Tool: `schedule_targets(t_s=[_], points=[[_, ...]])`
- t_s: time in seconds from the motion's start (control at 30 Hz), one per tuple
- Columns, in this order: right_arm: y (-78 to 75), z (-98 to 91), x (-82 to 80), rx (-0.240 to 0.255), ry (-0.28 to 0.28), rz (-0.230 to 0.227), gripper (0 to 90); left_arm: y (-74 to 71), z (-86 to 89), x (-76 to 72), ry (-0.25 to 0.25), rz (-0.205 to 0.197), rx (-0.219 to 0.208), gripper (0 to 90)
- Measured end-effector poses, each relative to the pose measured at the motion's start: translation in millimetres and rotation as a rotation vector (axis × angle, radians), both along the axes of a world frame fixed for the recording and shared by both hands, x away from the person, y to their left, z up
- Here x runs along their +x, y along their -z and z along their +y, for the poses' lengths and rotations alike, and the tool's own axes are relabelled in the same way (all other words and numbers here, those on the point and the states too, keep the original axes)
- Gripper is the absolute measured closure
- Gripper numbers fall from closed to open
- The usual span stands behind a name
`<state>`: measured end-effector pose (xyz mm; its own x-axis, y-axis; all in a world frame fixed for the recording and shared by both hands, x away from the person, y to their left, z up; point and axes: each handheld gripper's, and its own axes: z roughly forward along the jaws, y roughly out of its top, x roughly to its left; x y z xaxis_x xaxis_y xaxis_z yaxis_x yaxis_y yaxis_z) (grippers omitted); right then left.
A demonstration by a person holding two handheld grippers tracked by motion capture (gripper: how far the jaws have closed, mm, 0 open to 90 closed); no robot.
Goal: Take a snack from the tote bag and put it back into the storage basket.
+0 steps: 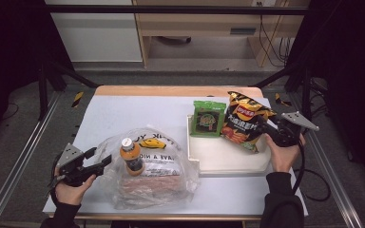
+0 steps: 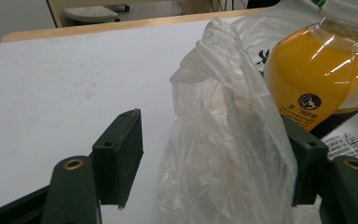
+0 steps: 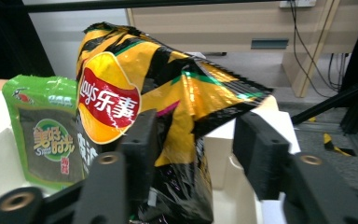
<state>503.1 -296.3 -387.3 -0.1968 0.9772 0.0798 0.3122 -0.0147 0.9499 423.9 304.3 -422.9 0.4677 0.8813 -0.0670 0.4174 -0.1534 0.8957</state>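
A clear plastic bag (image 1: 157, 175) lies on the white table (image 1: 119, 118), and an orange juice bottle (image 1: 132, 156) stands inside it. My left gripper (image 1: 100, 159) is open at the bag's left edge. In the left gripper view a raised fold of the bag (image 2: 223, 140) sits between the spread jaws of the left gripper (image 2: 214, 144), with the bottle (image 2: 317, 84) just behind. A yellow and black chips bag (image 1: 244, 121) stands in the white tray (image 1: 228, 156). My right gripper (image 3: 196, 140) is open around the chips bag's (image 3: 168, 84) side, with a gap at its right jaw.
A green snack packet (image 1: 208, 118) stands upright in the tray's far left corner, next to the chips. Metal frame rails run along both sides of the table. A wooden desk and cables are on the floor beyond the far edge.
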Motion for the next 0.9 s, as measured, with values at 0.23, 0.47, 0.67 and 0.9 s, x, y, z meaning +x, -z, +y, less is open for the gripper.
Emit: schedule_targets(t_s=[0.23,0.47,0.67,0.9], points=[[-2.6,4.4,-24.0,-0.022,0.007,0.005,44.2,-0.1,0.7,-0.2,-0.002,-0.001,-0.001,31.8],[5.0,12.9,-34.0,0.002,0.001,0.038,83.0,0.2,1.7,0.1,-0.008,0.002,-0.001,32.4],[14.6,26.1,-12.6,-0.011,0.016,0.122,90.0,0.3,3.5,0.3,-0.013,0.001,-0.003,33.0],[16.9,21.6,11.9,-0.038,0.105,0.155,90.0,2.1,1.5,1.3,-0.008,0.008,0.003,33.2]])
